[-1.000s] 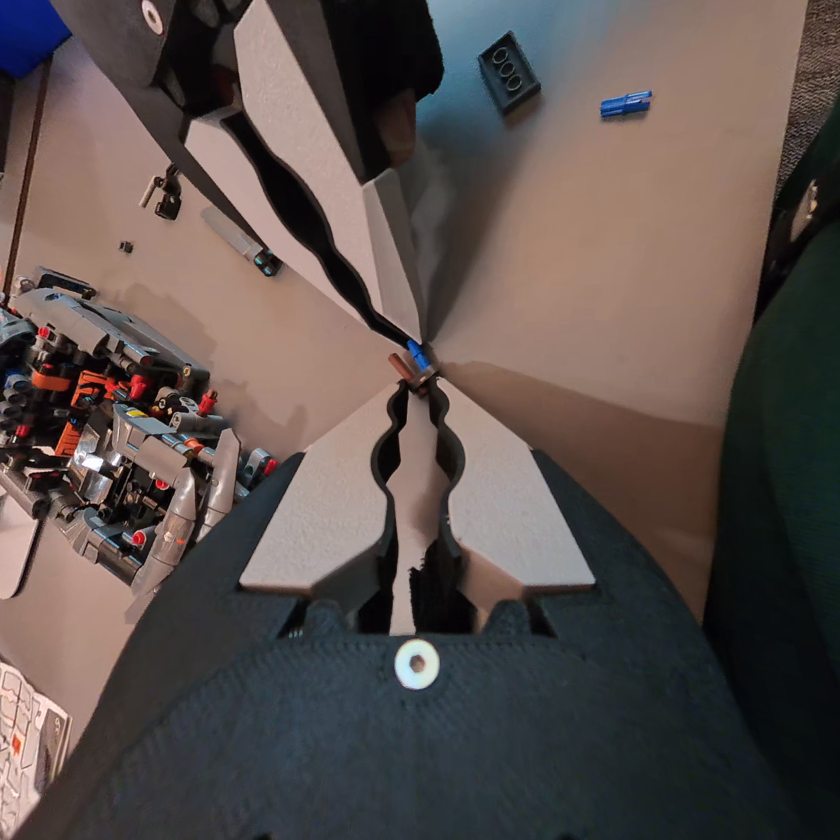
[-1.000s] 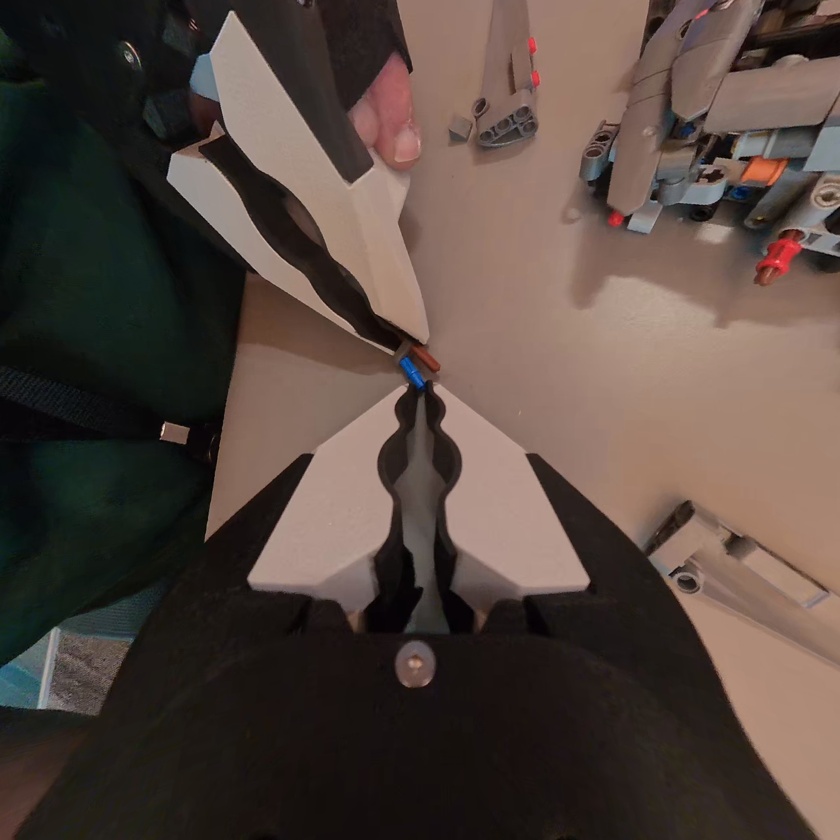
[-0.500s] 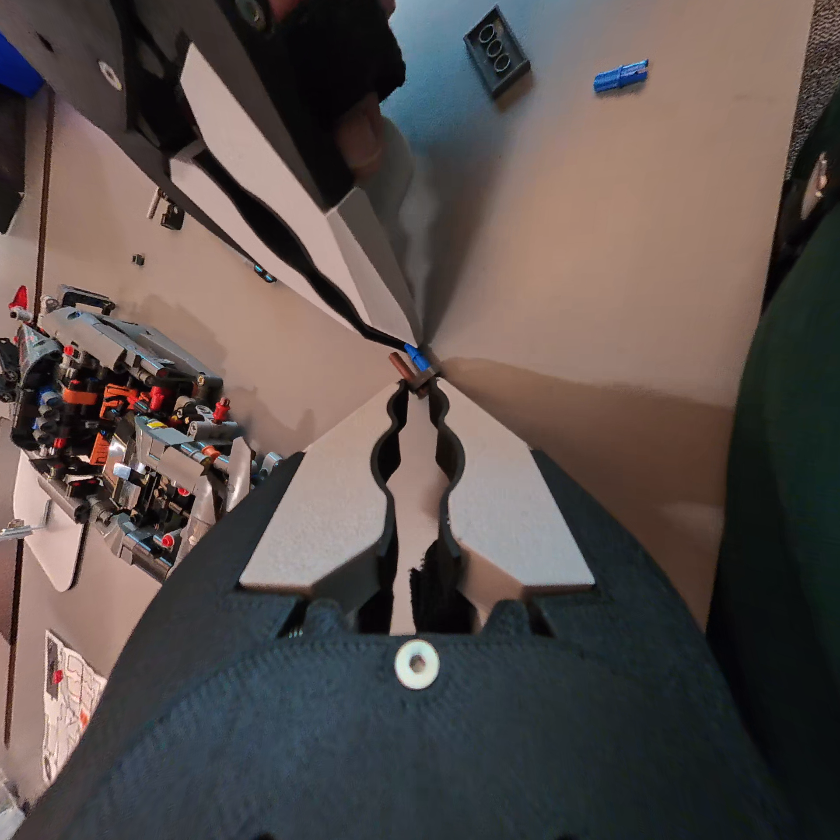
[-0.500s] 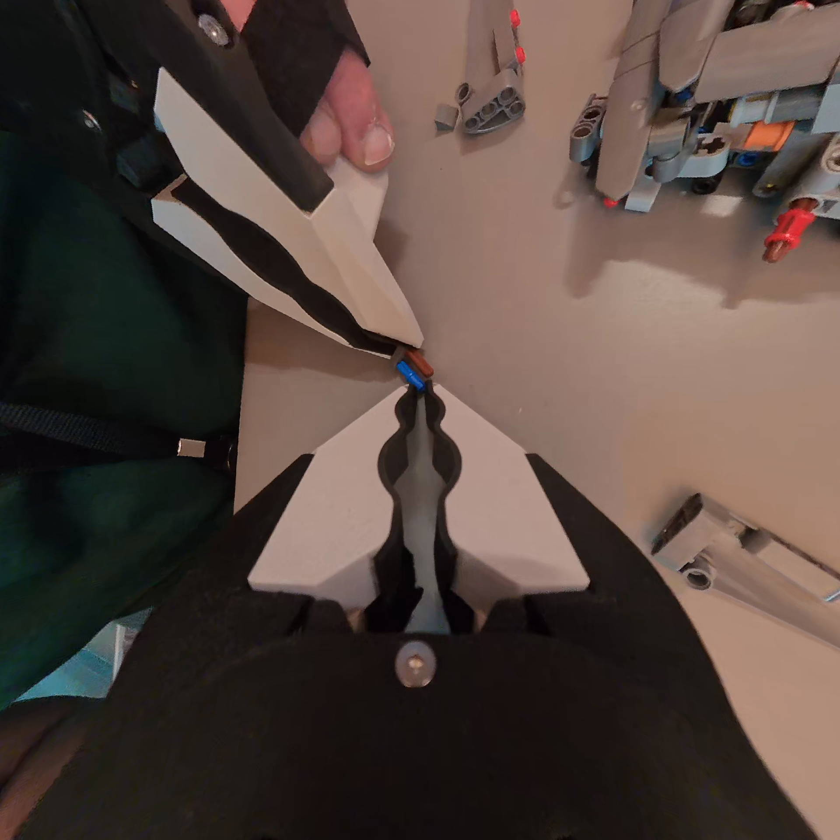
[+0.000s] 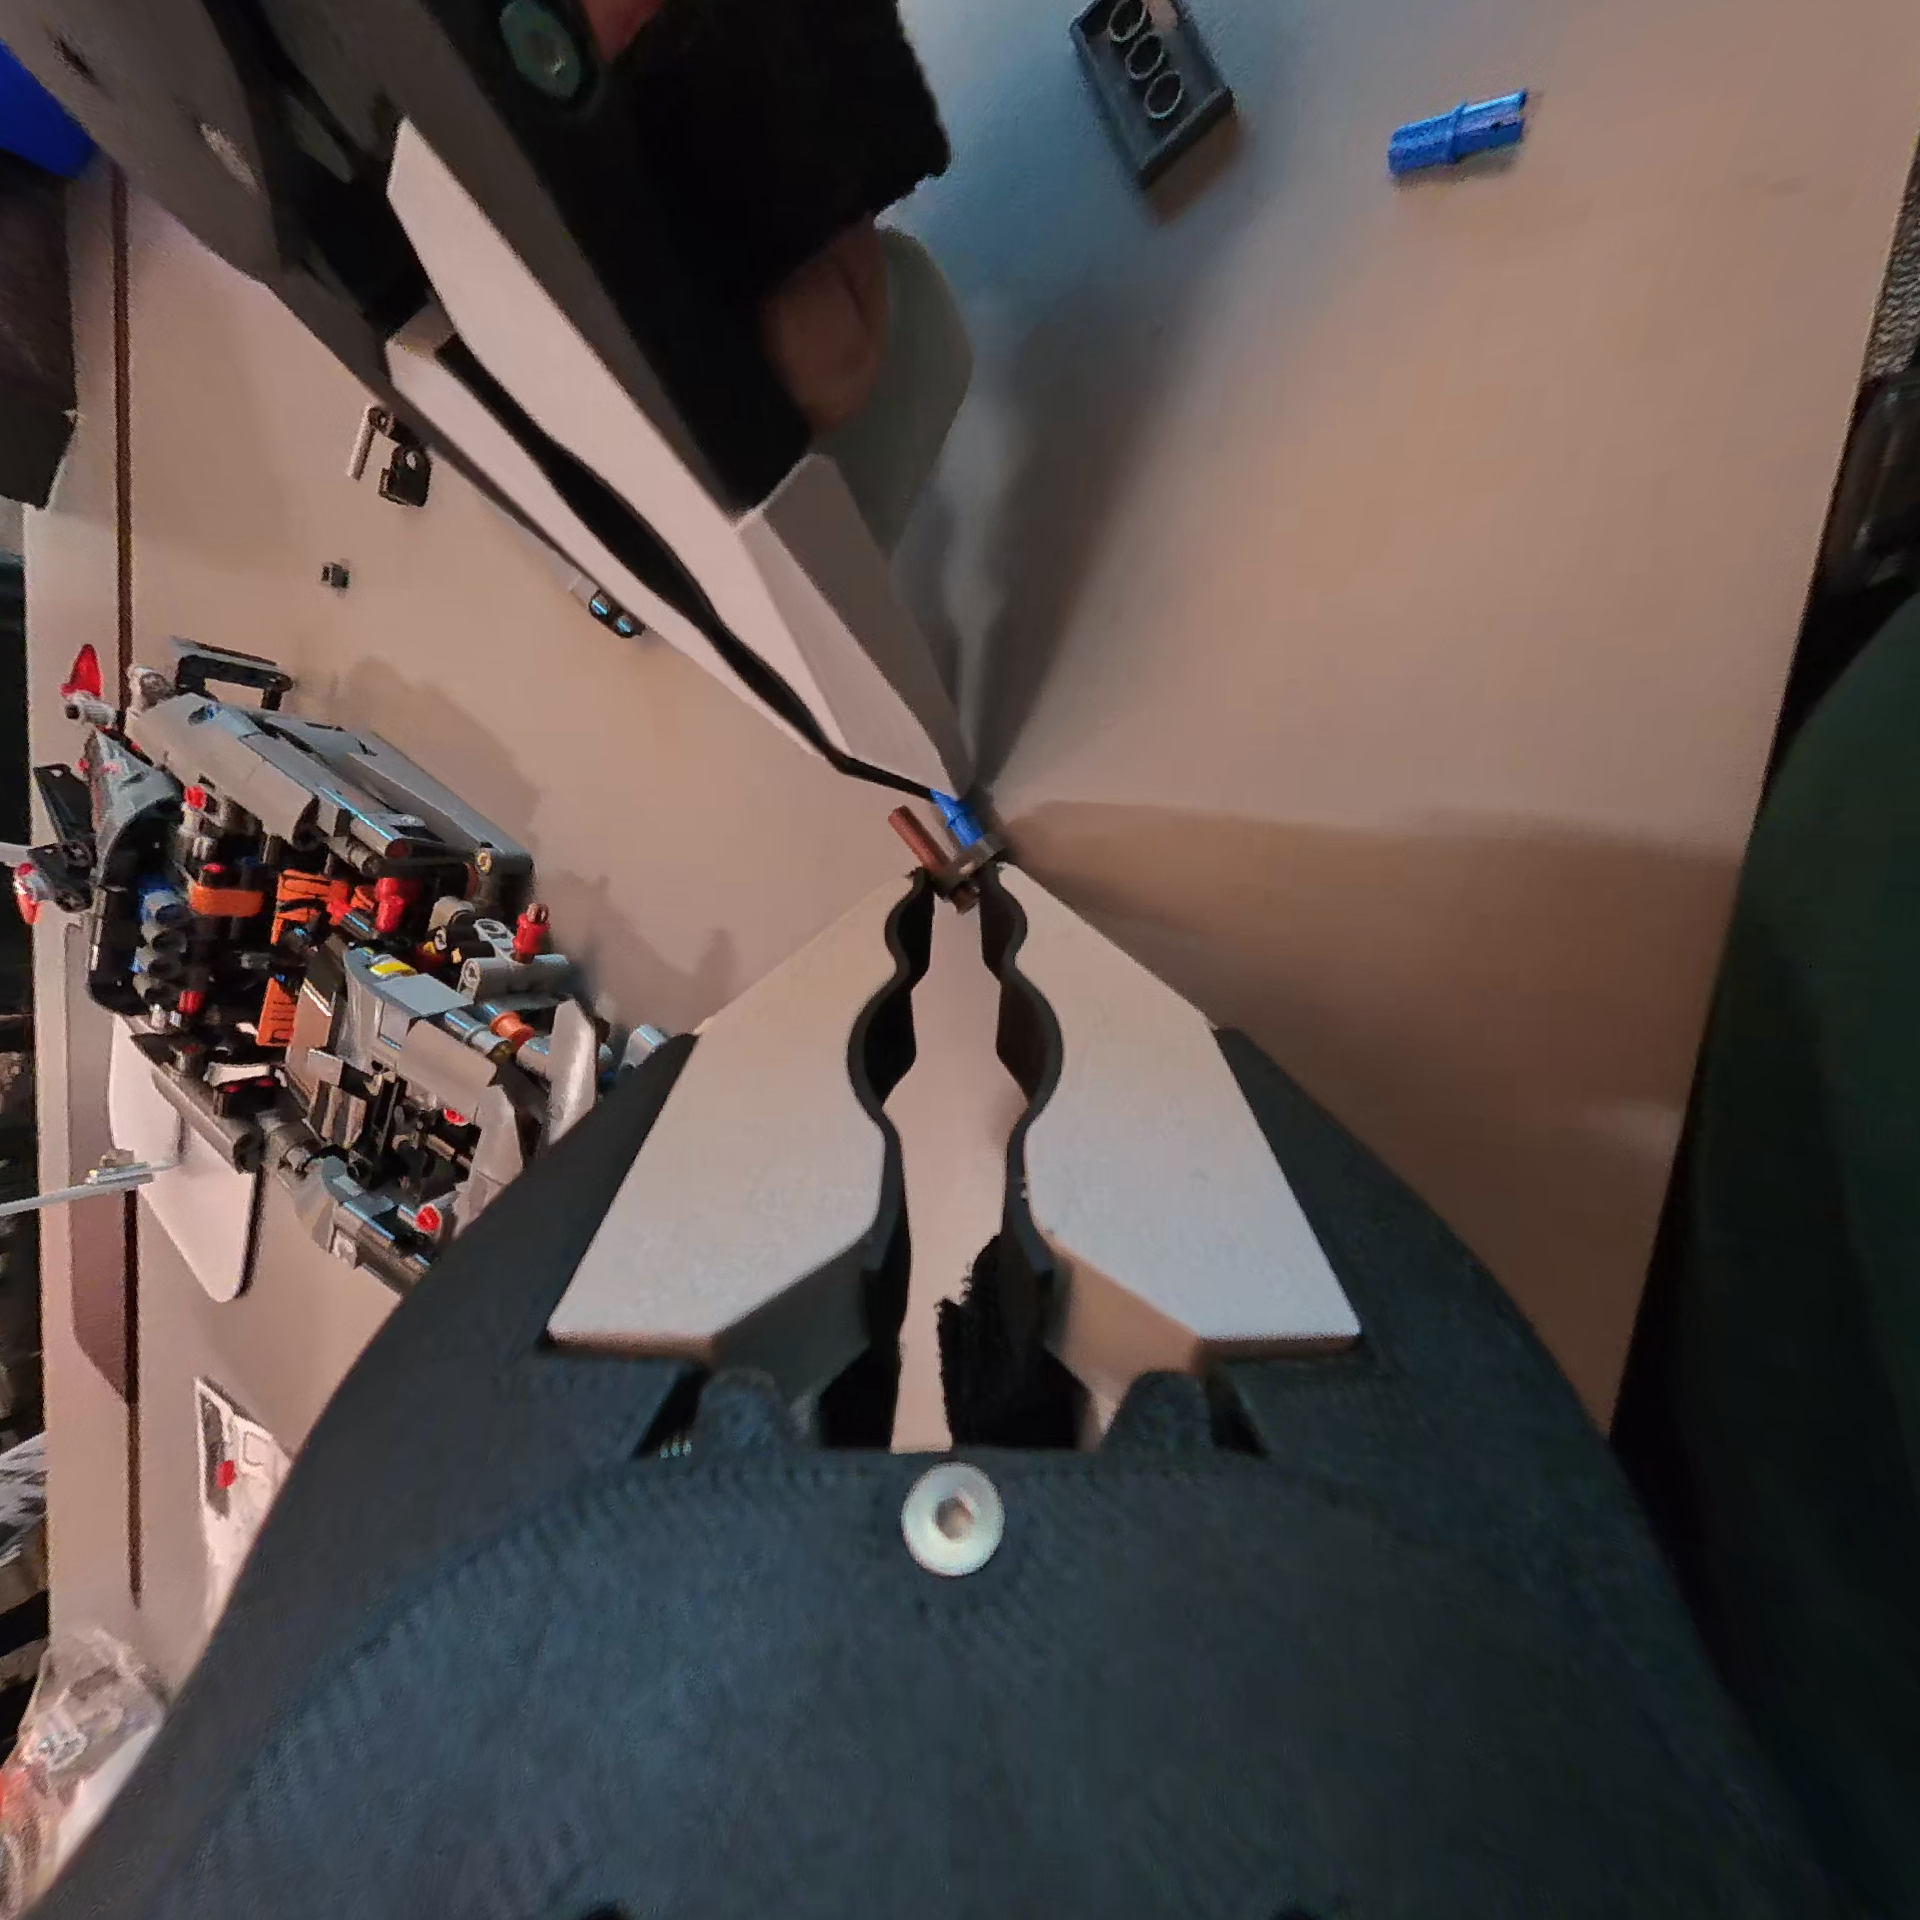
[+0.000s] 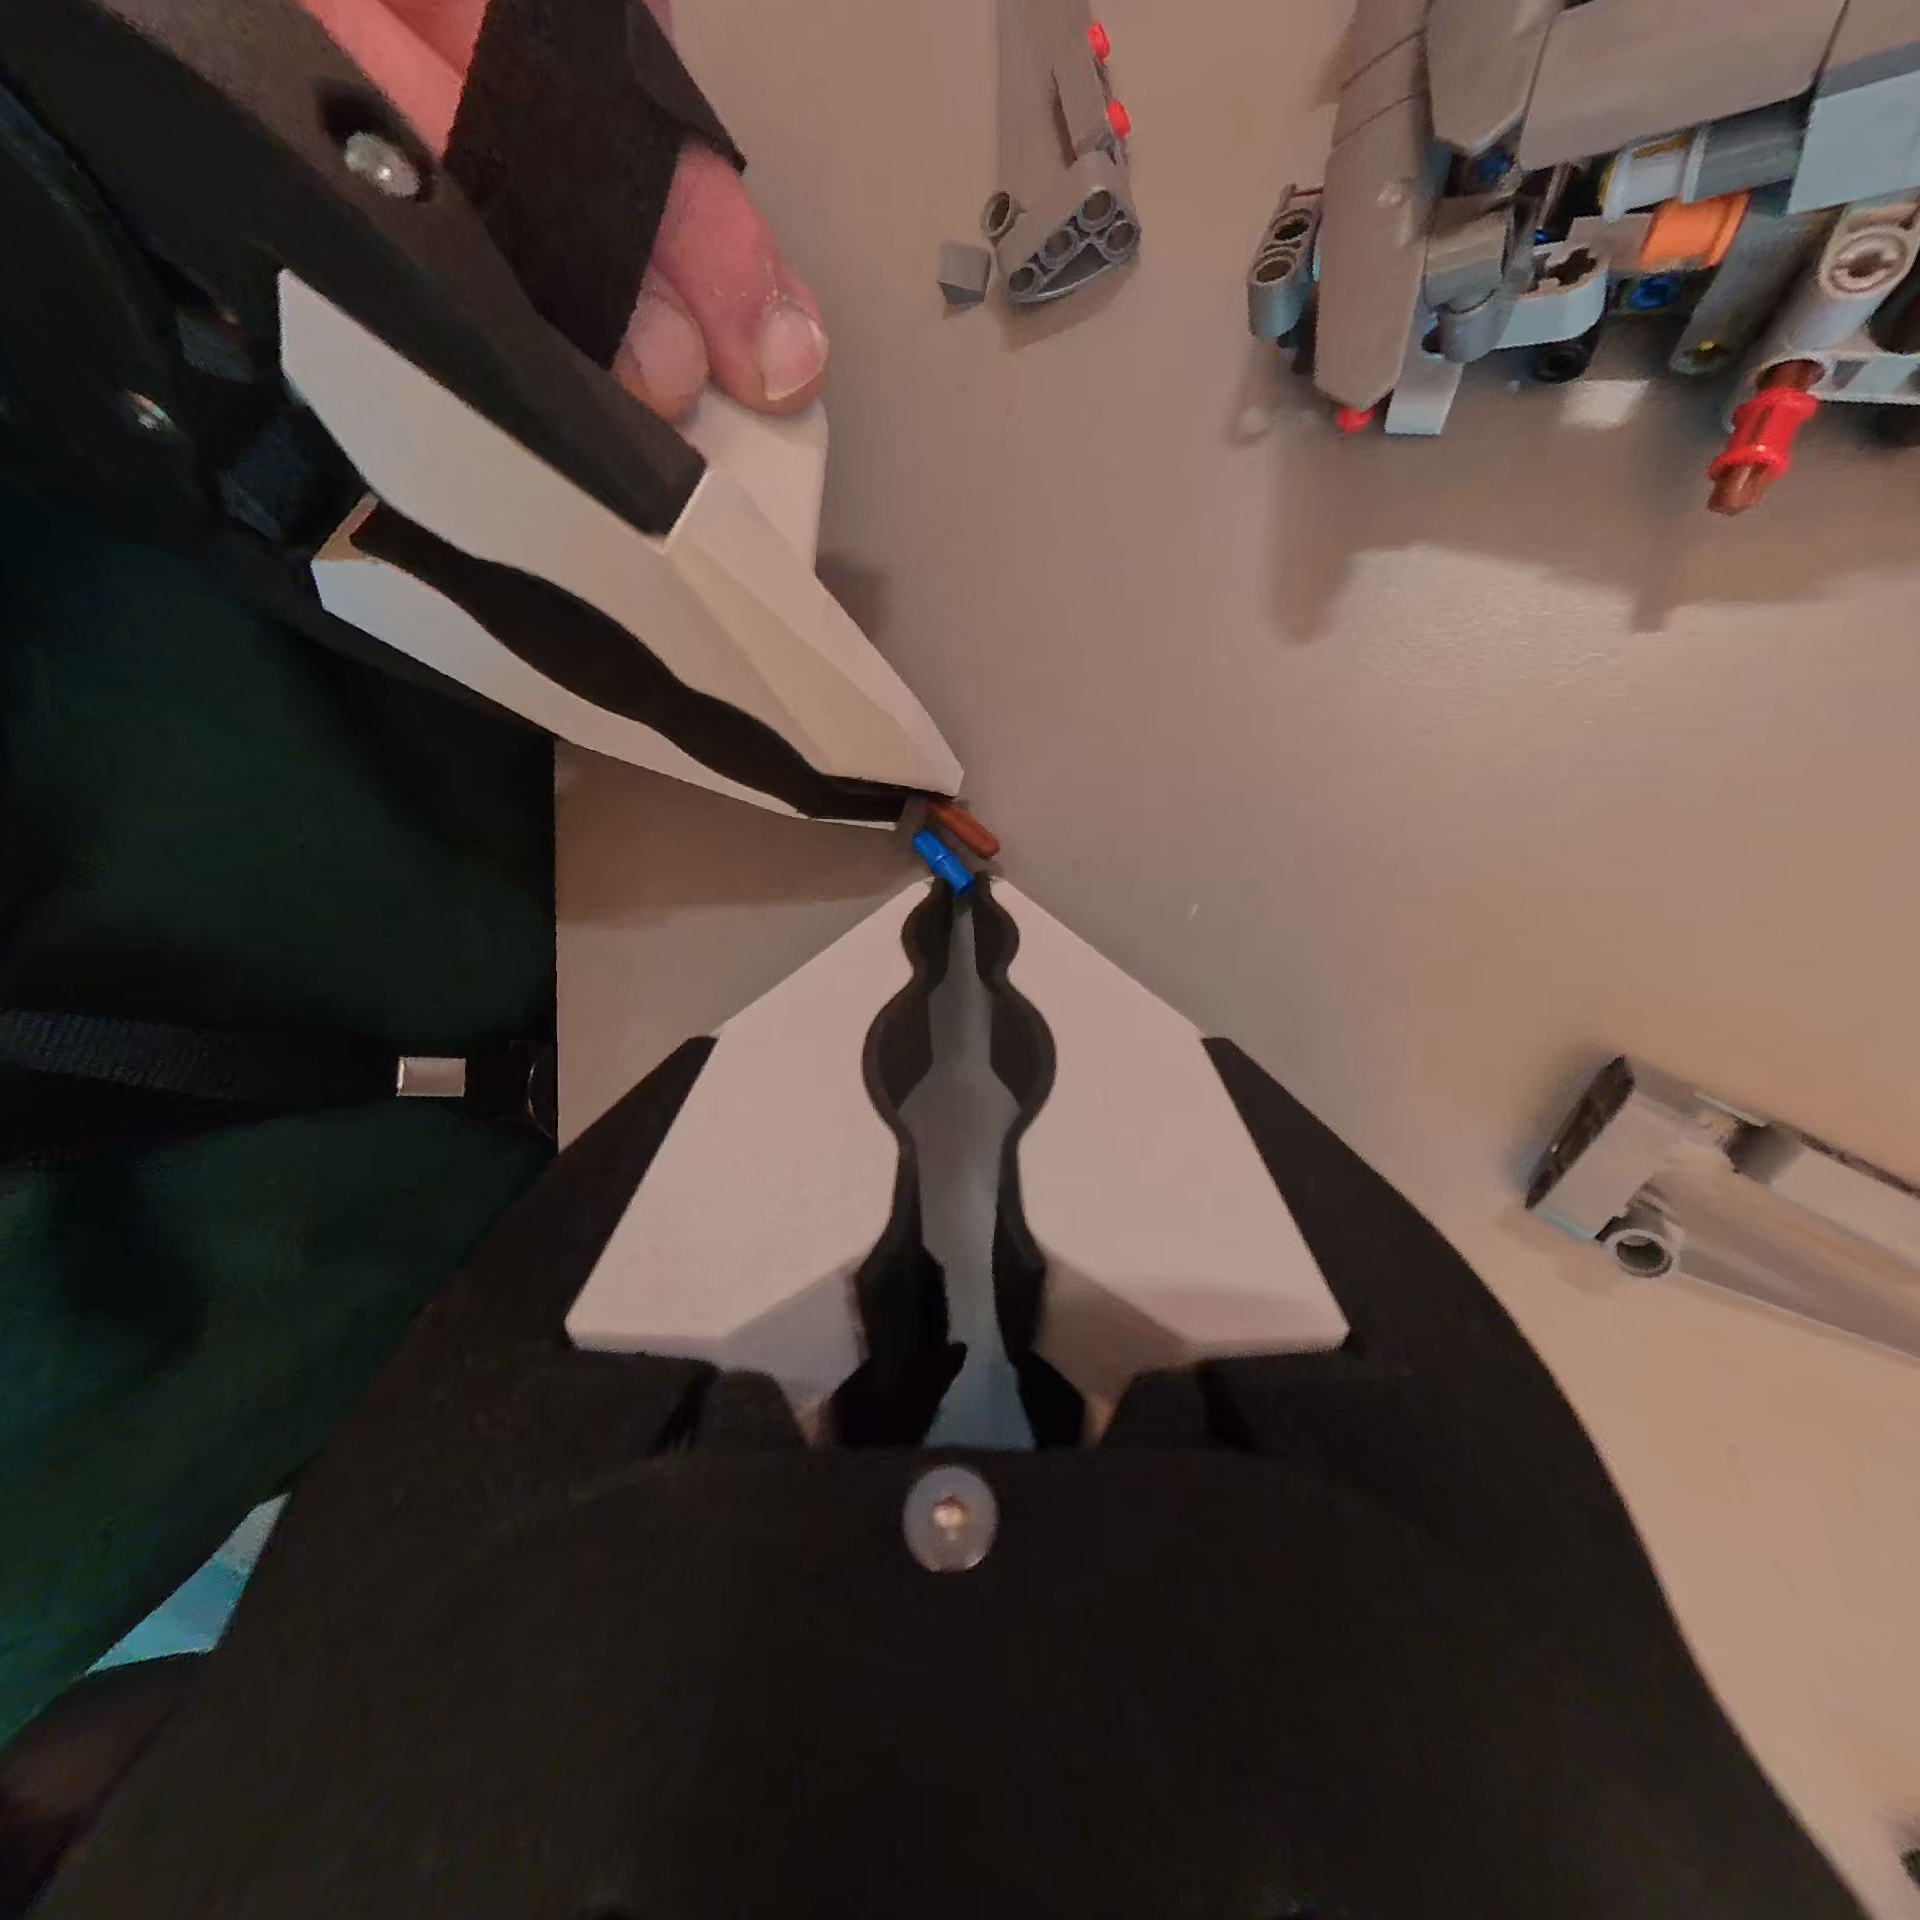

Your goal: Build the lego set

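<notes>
Lego build sits on the table, left of both grippers; chassis w/ grey panels, orange and red pins looks mostly assembled, not finished. Left gripper pinches a small grey connector w/ brown axle. Right gripper pinches a blue pin, its far end at that connector. Whether it's seated, can't tell. Left to do, I'd judge: press pin home, mount sub-part. 1 blue pin, dark plate, grey panel lie loose.

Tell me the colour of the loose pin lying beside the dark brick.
Blue pin; clearest in the left wrist view.
</notes>
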Available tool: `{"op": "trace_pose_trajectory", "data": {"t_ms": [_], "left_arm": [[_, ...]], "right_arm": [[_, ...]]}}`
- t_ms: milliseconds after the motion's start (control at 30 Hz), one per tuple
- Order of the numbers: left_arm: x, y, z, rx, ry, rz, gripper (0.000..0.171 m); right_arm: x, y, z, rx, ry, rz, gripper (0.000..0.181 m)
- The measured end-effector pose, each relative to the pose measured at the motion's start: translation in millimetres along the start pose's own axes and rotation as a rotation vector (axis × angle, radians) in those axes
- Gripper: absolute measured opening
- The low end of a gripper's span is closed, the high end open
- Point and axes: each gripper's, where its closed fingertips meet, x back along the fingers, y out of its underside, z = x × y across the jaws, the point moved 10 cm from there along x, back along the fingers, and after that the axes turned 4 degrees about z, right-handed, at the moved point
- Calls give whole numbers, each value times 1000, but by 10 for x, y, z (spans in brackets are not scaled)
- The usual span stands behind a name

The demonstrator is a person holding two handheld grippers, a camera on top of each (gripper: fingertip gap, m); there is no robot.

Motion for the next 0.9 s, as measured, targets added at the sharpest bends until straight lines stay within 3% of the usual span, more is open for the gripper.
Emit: {"op": "trace_pose_trajectory", "data": {"t_ms": [367,900], "left_arm": [[-8,-11,-12,-17,6,-14,7],[-14,-34,-56,105,41,-43,7]], "right_arm": [[-8,-29,38,-11,-19,-6,2],[-9,34,-22,-6,69,46,0]]}}
